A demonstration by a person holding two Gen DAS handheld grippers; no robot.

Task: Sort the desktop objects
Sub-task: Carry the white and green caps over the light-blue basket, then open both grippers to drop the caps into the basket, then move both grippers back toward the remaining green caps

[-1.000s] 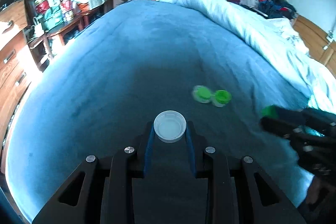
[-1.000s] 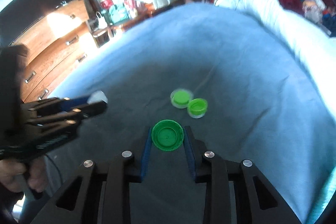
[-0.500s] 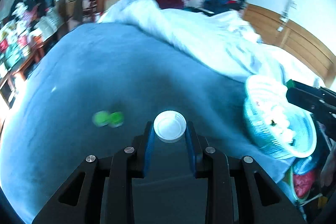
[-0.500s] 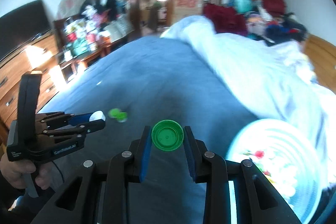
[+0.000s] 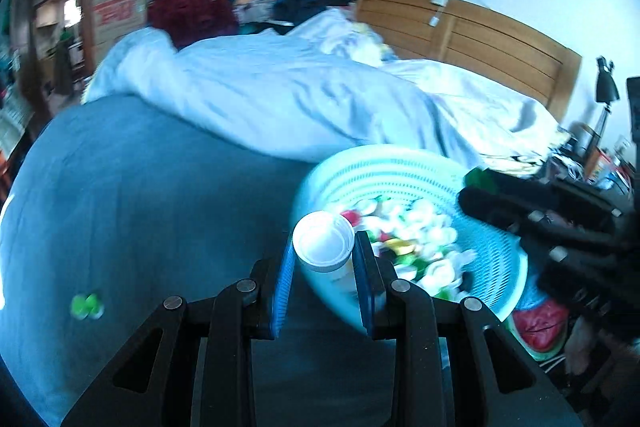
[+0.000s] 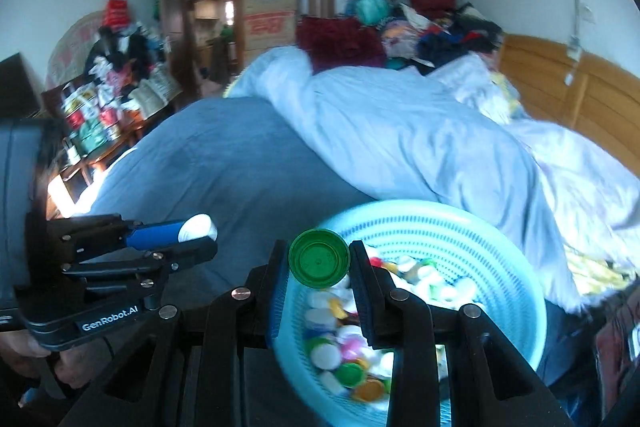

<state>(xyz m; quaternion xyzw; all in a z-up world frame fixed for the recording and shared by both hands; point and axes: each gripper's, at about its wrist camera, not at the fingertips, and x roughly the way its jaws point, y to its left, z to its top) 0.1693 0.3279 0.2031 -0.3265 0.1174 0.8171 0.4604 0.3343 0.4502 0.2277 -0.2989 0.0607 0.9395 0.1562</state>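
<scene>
My left gripper (image 5: 323, 251) is shut on a white bottle cap (image 5: 323, 241) and holds it at the near rim of a light blue perforated basket (image 5: 400, 167) full of several caps. My right gripper (image 6: 319, 265) is shut on a green bottle cap (image 6: 319, 261) and holds it over the same basket's (image 6: 440, 227) left rim. The left gripper (image 6: 200, 233) with its white cap shows at the left of the right wrist view. The right gripper (image 5: 472, 187) shows at the right of the left wrist view. Two green caps (image 5: 86, 306) lie on the blue blanket.
The blue blanket (image 5: 140, 187) covers the bed. A rumpled white duvet (image 5: 300, 99) lies behind the basket. A wooden headboard (image 5: 480, 35) stands at the right. A cluttered sideboard (image 6: 100, 115) stands left of the bed. Red and green items (image 5: 540, 323) lie below the basket.
Both grippers have swung right from the two green caps on the blanket to the basket, each still holding its cap. The basket is now close under both.
</scene>
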